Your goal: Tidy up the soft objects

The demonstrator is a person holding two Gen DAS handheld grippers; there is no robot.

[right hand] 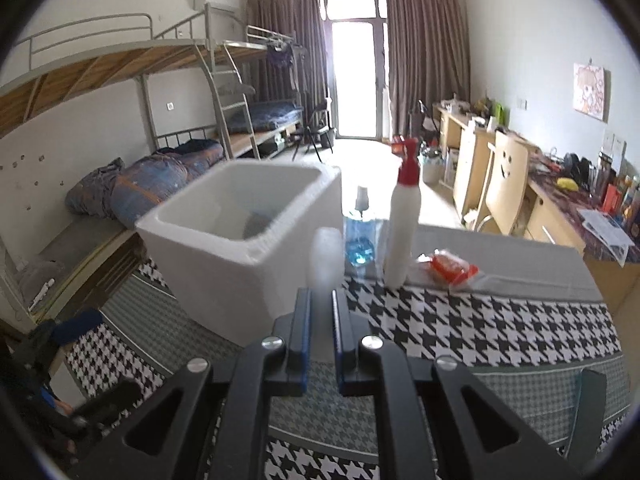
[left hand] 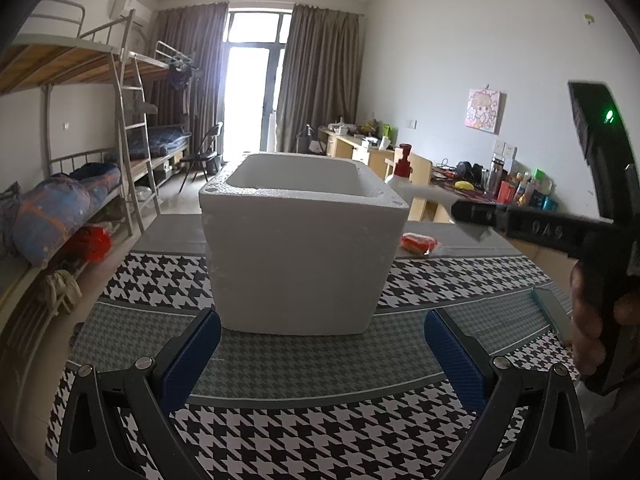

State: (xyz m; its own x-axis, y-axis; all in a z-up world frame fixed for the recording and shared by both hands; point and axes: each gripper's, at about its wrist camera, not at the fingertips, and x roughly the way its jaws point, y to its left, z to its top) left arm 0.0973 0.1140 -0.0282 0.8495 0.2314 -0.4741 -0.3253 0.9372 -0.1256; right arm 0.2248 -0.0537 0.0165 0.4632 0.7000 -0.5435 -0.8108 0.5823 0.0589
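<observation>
A white foam box [left hand: 298, 240] stands open-topped on the houndstooth tablecloth [left hand: 280, 432]. My left gripper [left hand: 322, 318] is open just in front of the box, its blue pads [left hand: 192, 360] apart on either side of the near wall. My right gripper [right hand: 321, 296] is shut on a pale, blurred soft item [right hand: 326, 256] that sticks up past the fingertips, to the right of the foam box [right hand: 224, 264]. In the left wrist view the right gripper [left hand: 472, 212] hangs in the air right of the box. Something grey-blue [right hand: 260, 224] lies inside the box. An orange packet [right hand: 452, 266] [left hand: 418, 244] lies on the cloth.
A white spray bottle with a red top [right hand: 402, 236] and a blue-liquid bottle [right hand: 360, 236] stand behind the box. A greenish flat thing [left hand: 554, 312] lies at the table's right edge. Bunk beds [left hand: 80, 184] line the left wall, cluttered desks [right hand: 560, 208] the right.
</observation>
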